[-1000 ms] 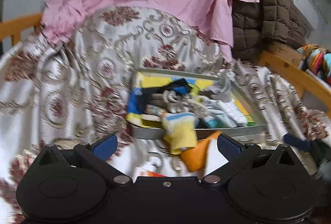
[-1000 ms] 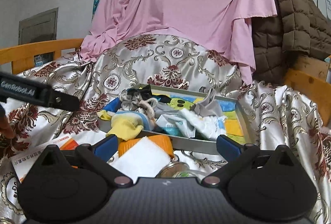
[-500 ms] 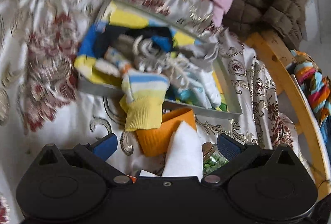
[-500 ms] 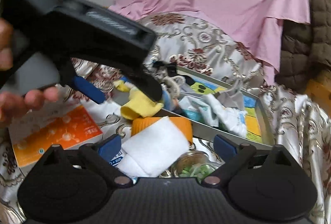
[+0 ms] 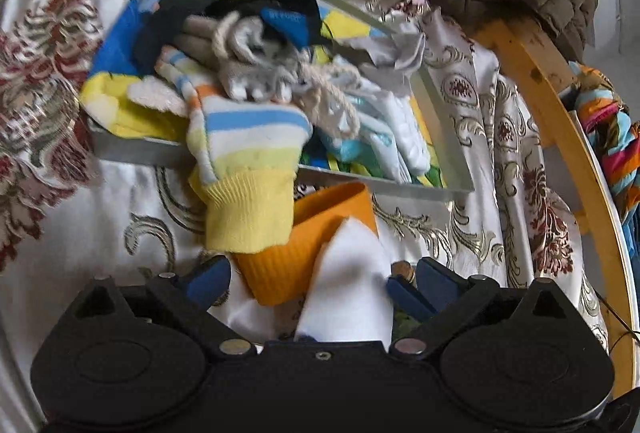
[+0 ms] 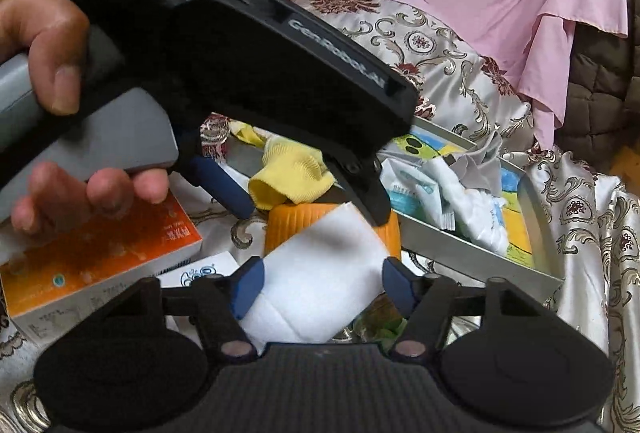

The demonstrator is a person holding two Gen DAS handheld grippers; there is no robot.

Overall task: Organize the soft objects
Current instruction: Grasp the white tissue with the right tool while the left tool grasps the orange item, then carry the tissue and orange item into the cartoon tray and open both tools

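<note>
I hold my left gripper (image 5: 308,283) spread above the striped sock (image 5: 248,169), which droops over the tray (image 5: 424,185) rim. It looks light, floppy; I'd pinch its yellow cuff. My right gripper (image 6: 320,287) is spread too.

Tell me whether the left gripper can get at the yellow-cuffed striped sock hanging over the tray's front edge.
Probably yes. The left gripper is open just short of the yellow-cuffed striped sock, whose cuff hangs outside the grey metal tray uncovered. The orange ribbed piece and white folded cloth crowd the jaws, though.
</note>
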